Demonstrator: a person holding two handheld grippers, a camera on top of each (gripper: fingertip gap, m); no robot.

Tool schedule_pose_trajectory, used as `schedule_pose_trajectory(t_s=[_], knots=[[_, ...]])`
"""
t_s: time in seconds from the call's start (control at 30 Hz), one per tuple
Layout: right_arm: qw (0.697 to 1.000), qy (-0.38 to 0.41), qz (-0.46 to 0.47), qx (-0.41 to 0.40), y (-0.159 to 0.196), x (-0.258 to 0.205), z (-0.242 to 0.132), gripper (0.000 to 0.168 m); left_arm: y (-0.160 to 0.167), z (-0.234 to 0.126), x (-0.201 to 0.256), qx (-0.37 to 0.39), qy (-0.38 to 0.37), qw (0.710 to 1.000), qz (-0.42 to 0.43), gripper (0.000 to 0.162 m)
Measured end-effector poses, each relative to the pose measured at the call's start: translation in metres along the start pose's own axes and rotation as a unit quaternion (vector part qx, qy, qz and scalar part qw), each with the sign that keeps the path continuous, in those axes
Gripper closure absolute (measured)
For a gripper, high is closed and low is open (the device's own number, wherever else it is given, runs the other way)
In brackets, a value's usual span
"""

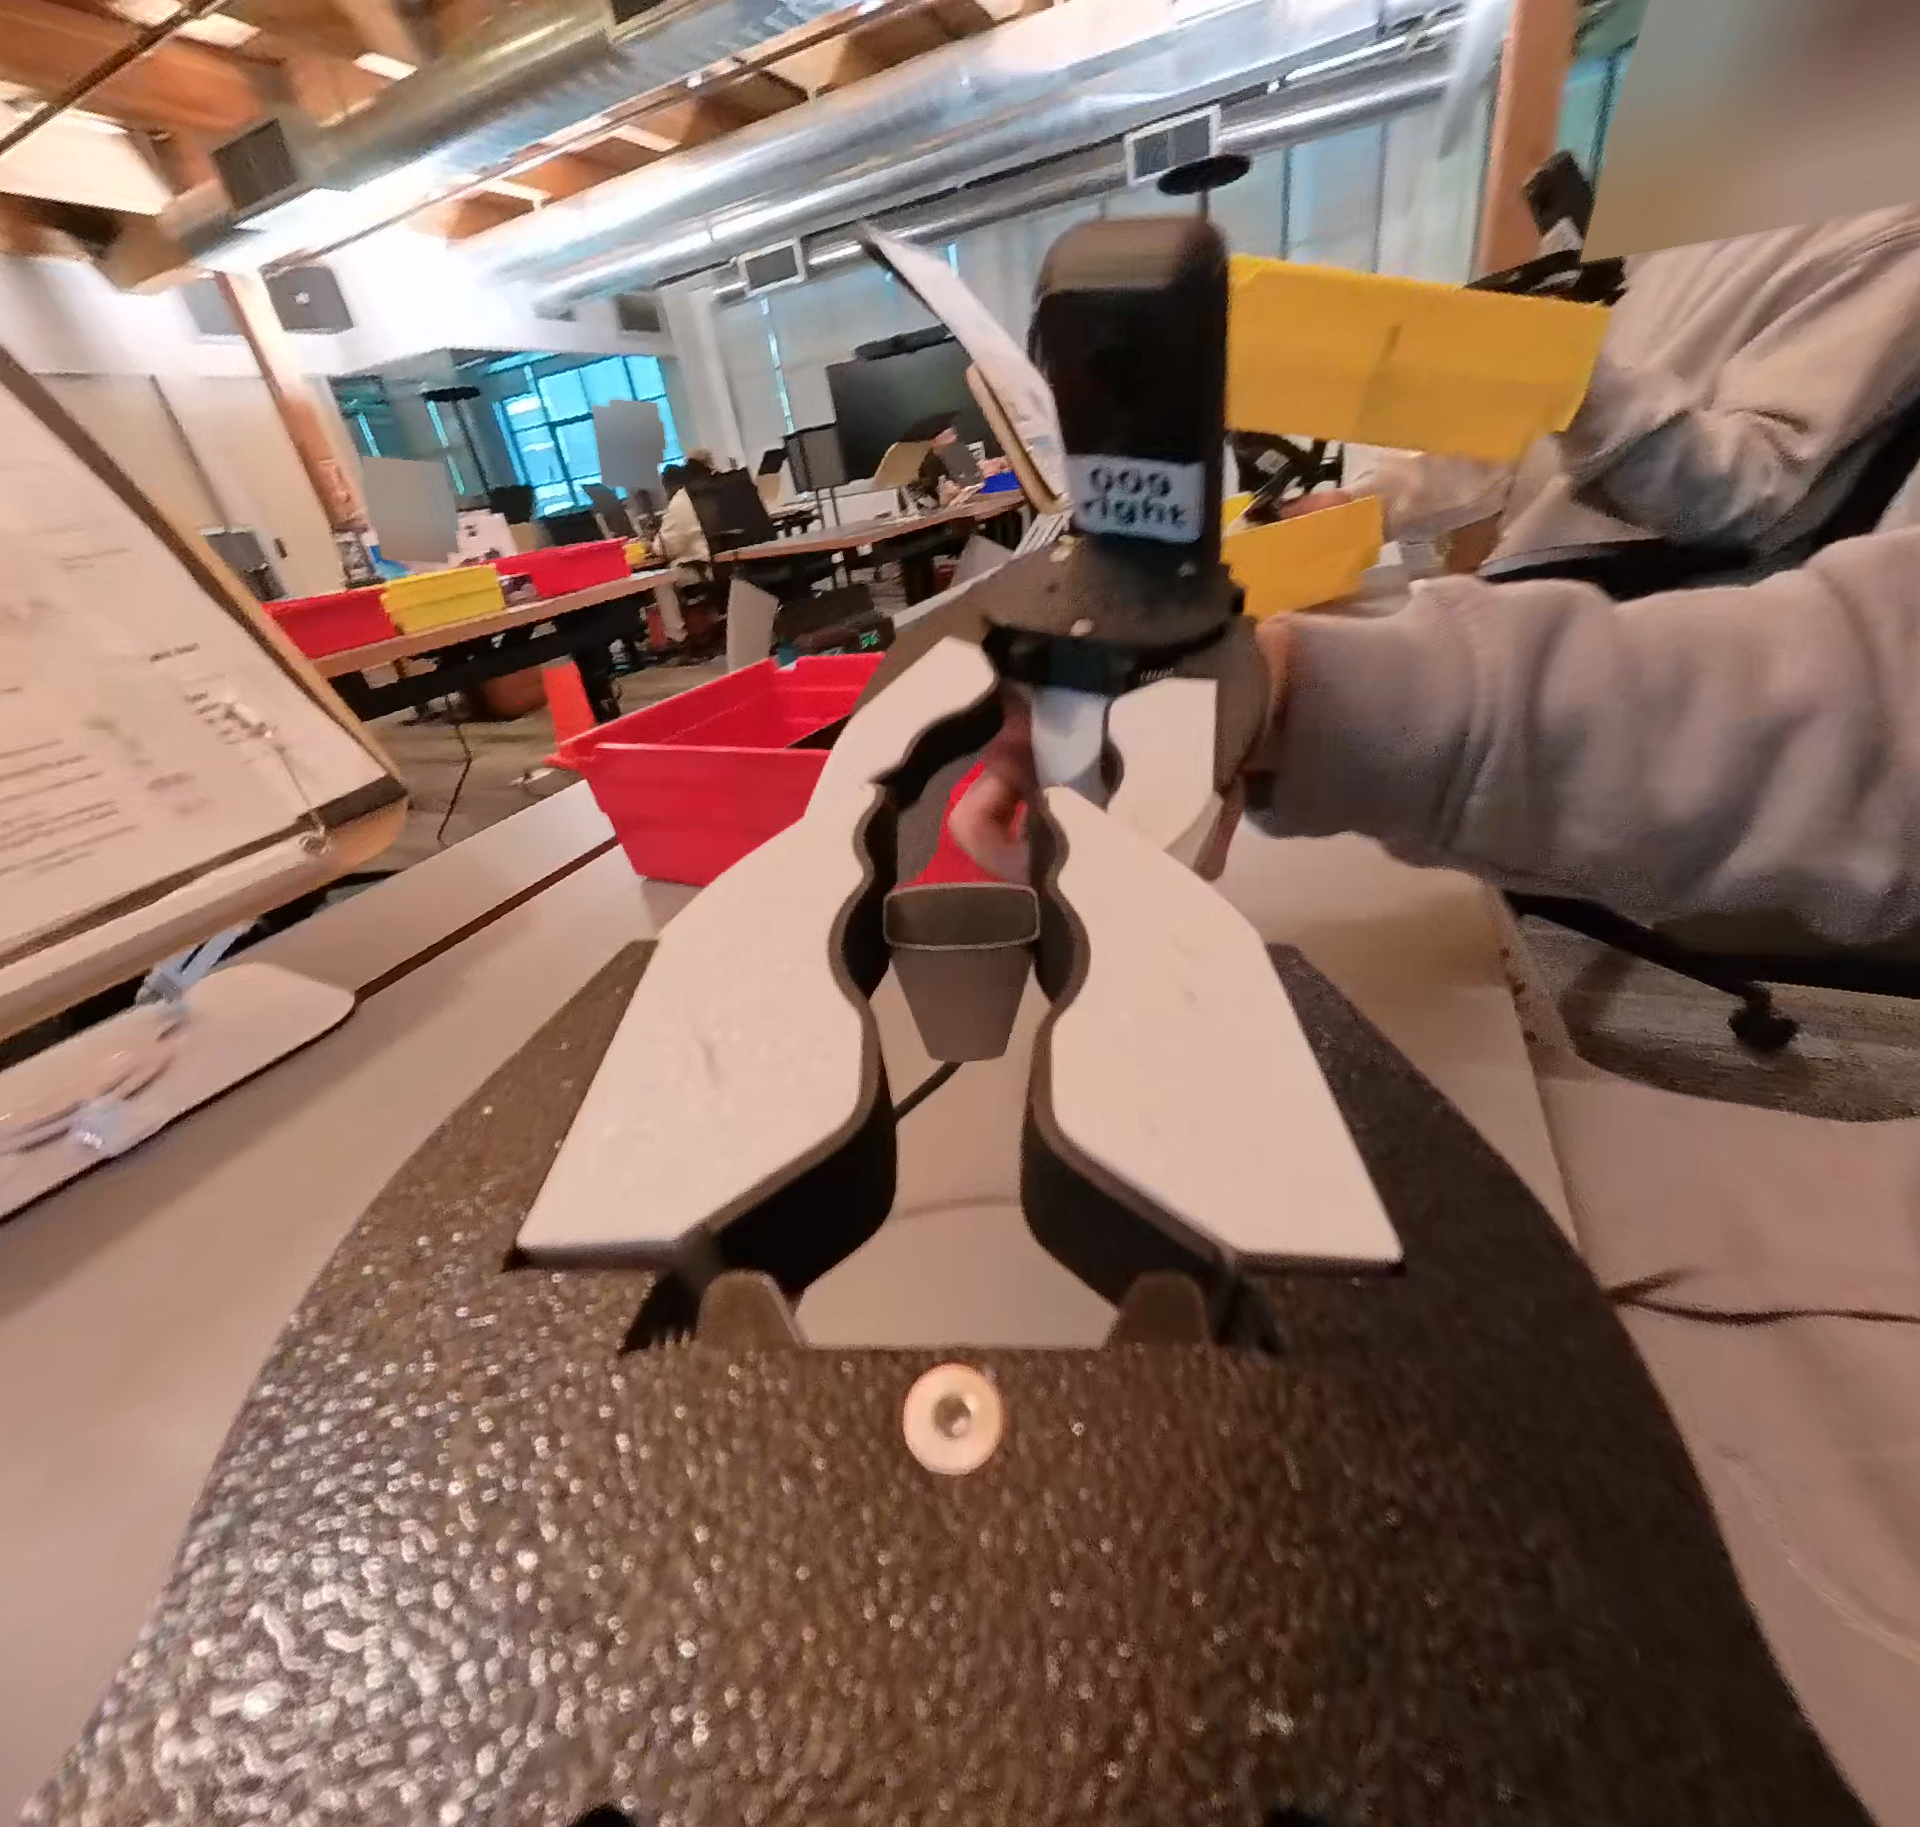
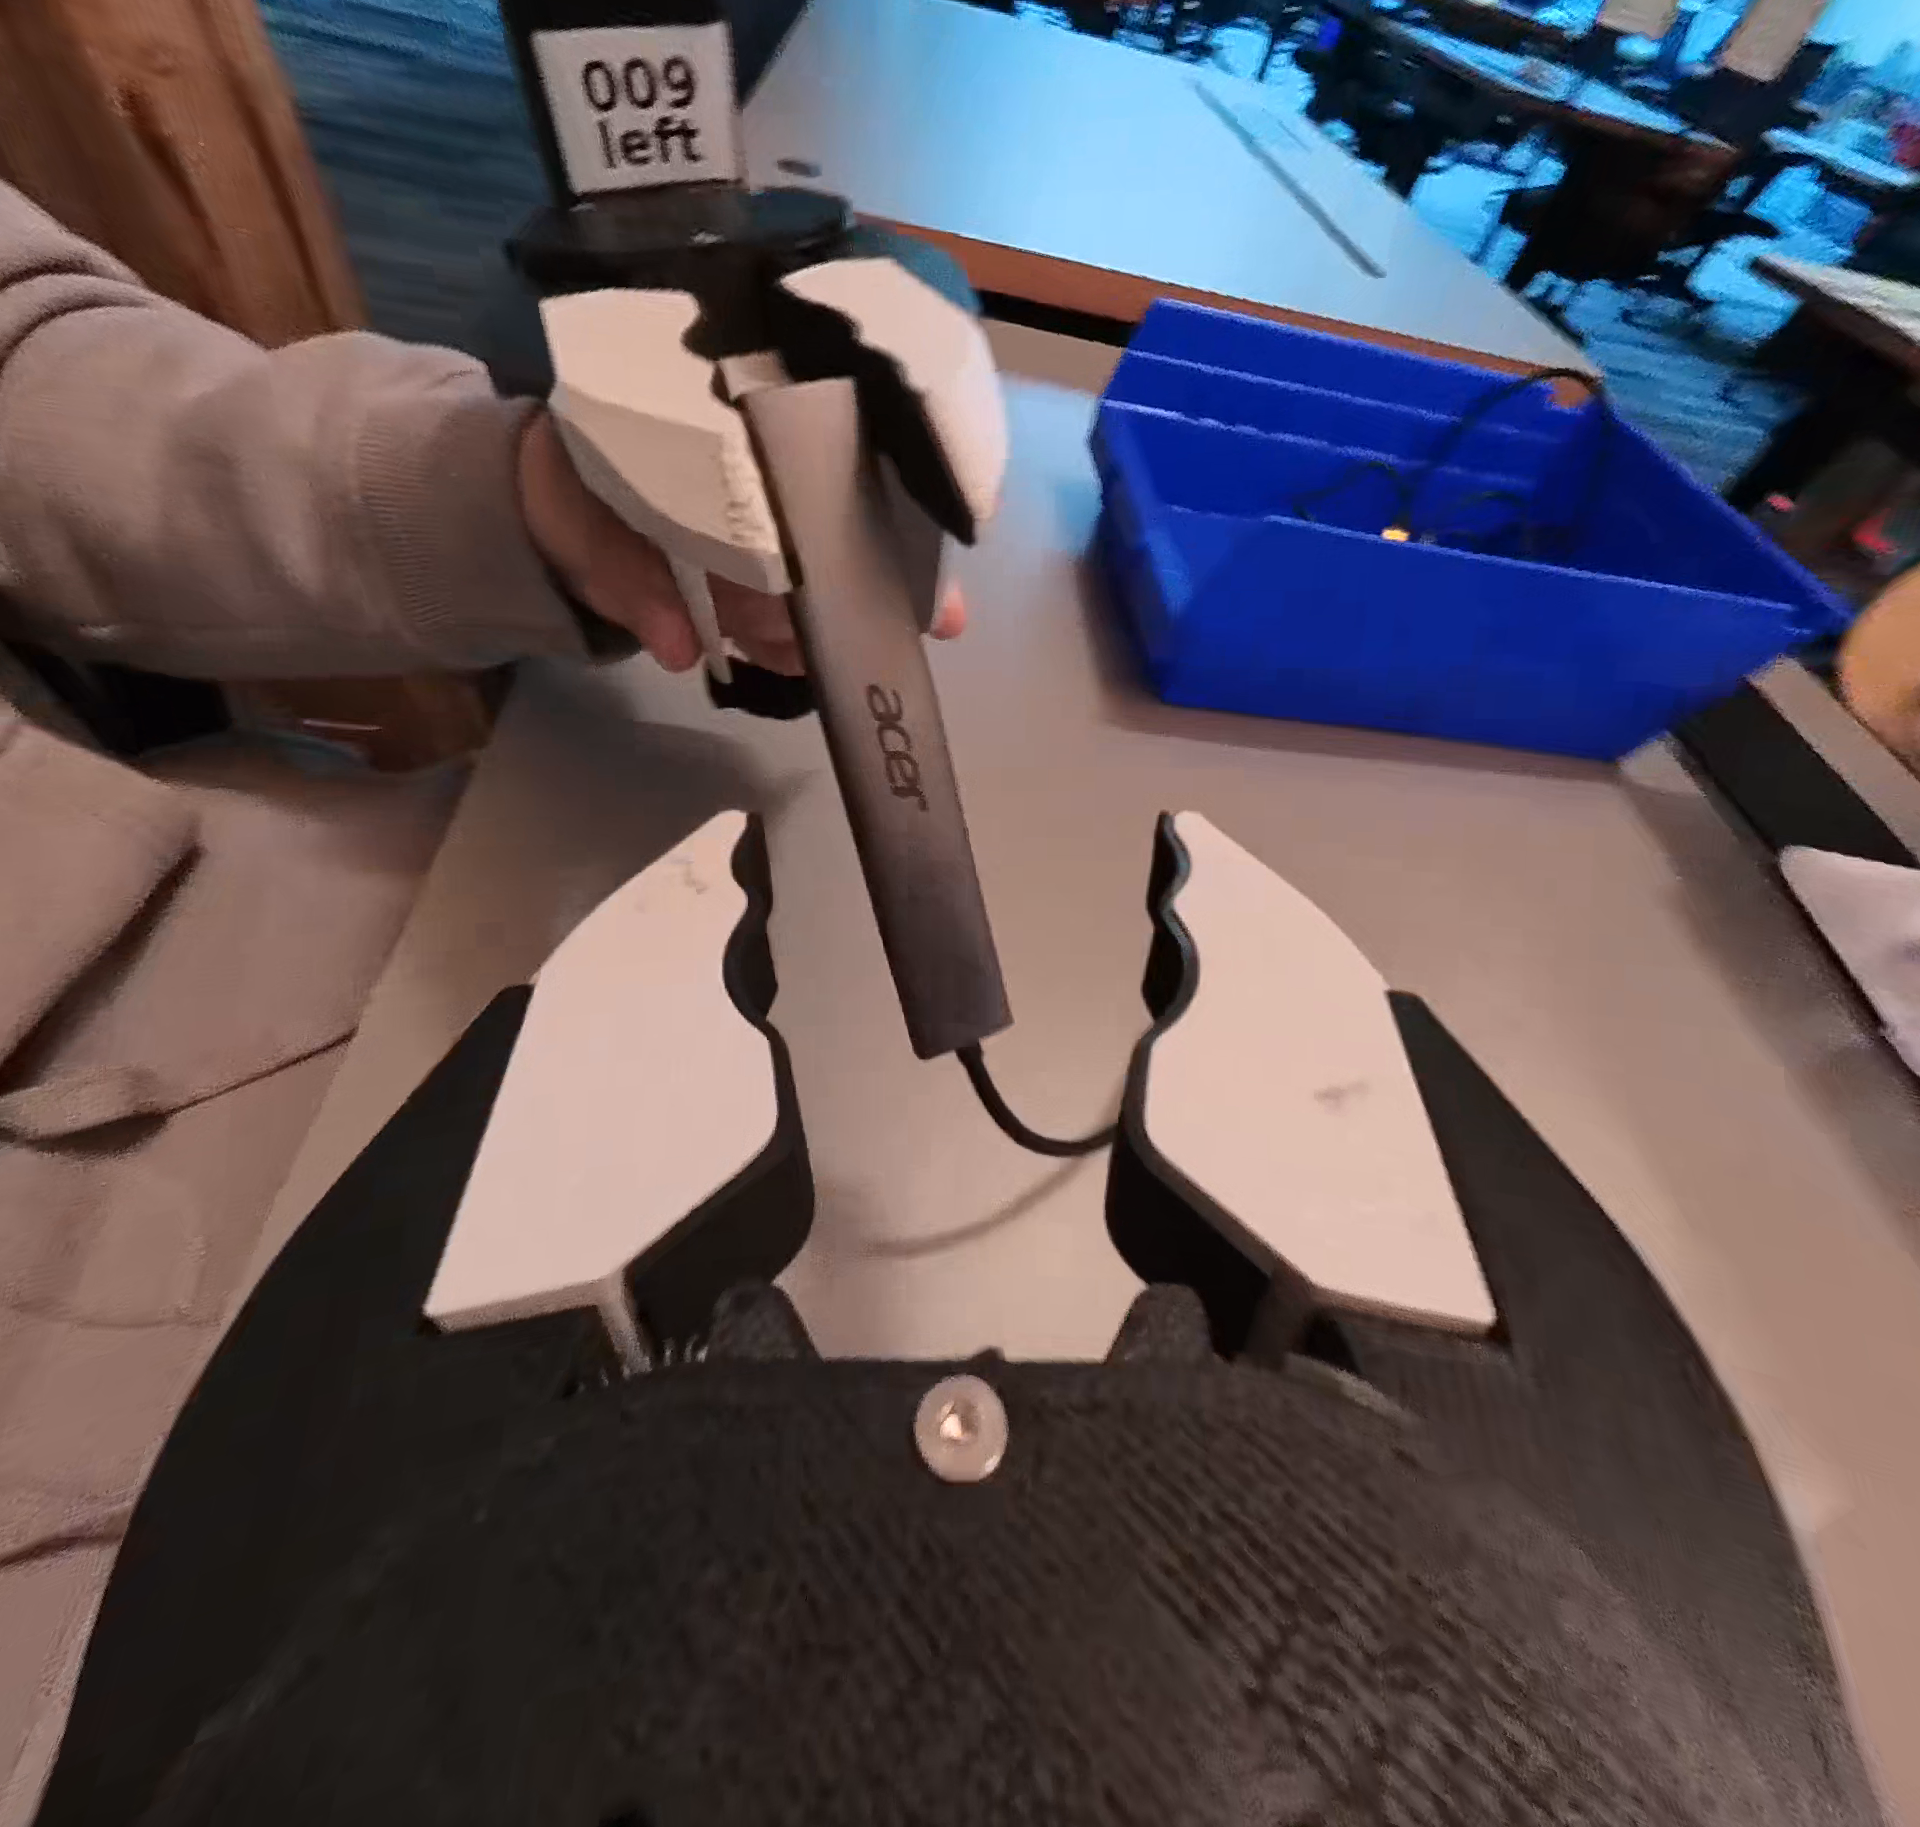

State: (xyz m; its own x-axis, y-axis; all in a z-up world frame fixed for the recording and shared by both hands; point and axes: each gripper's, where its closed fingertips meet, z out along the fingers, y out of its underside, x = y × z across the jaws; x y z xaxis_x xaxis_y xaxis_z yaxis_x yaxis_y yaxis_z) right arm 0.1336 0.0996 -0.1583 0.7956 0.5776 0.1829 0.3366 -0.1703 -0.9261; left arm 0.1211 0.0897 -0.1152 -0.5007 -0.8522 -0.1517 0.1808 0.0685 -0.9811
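A slim grey adapter bar (image 2: 894, 728) hangs in the air above a pale desk (image 2: 1299, 801), clamped at one end by the left tongs (image 2: 800, 468), whose white fingers (image 2: 665, 447) close tight on both of its sides. In the left wrist view the same bar (image 1: 961, 967) shows end-on, pinched between the narrowed fingers. A thin black cable (image 2: 1029, 1123) curls from the bar's free end down to the desk. The right tongs (image 2: 961, 946) stand wide apart around that free end, empty and touching nothing. A hand (image 2: 634, 572) in a grey sleeve (image 2: 260, 510) holds the left tool. A blue bin (image 2: 1455, 624) sits on the desk just beyond, and a red bin (image 1: 717, 769) on the opposite side.
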Motion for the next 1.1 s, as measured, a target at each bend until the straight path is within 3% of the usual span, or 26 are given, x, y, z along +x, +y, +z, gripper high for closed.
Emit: schedule_pose_trajectory(t_s=[0.27, 0.37, 0.4, 0.63, 0.7, 0.8, 0.97, 1.1], knots=[[0.999, -0.009, -0.029, -0.023, 0.009, -0.006, 0.011, 0.114, -0.022, -0.01, 0.004, 0.045, 0.026, 0.999, -0.002, 0.138], [0.998, 0.0, -0.056, -0.025, 0.012, -0.007, 0.011, 0.13, -0.023, -0.009, 0.007, 0.051, 0.034, 0.998, -0.007, 0.138], [0.997, -0.004, -0.068, -0.021, 0.01, -0.009, 0.009, 0.143, -0.023, -0.009, 0.007, 0.051, 0.033, 0.998, -0.004, 0.138], [0.974, 0.064, -0.201, -0.084, -0.005, 0.011, -0.014, 0.144, -0.001, -0.014, -0.006, -0.019, 0.024, 1.0, -0.001, 0.136], [0.96, 0.089, -0.235, -0.123, -0.009, 0.024, -0.023, 0.145, 0.001, -0.015, -0.017, -0.01, -0.01, 1.0, -0.012, 0.121], [0.936, 0.145, -0.271, -0.173, -0.016, 0.058, -0.054, 0.146, -0.001, -0.017, -0.027, 0.007, -0.053, 0.999, 0.006, 0.1], [0.855, 0.283, -0.32, -0.293, -0.015, 0.152, -0.157, 0.146, 0.006, -0.017, -0.029, -0.013, -0.055, 0.998, 0.019, 0.104], [0.811, 0.308, -0.282, -0.409, 0.028, 0.213, -0.234, 0.154, 0.02, -0.015, -0.032, -0.032, -0.056, 0.998, 0.007, 0.109]])
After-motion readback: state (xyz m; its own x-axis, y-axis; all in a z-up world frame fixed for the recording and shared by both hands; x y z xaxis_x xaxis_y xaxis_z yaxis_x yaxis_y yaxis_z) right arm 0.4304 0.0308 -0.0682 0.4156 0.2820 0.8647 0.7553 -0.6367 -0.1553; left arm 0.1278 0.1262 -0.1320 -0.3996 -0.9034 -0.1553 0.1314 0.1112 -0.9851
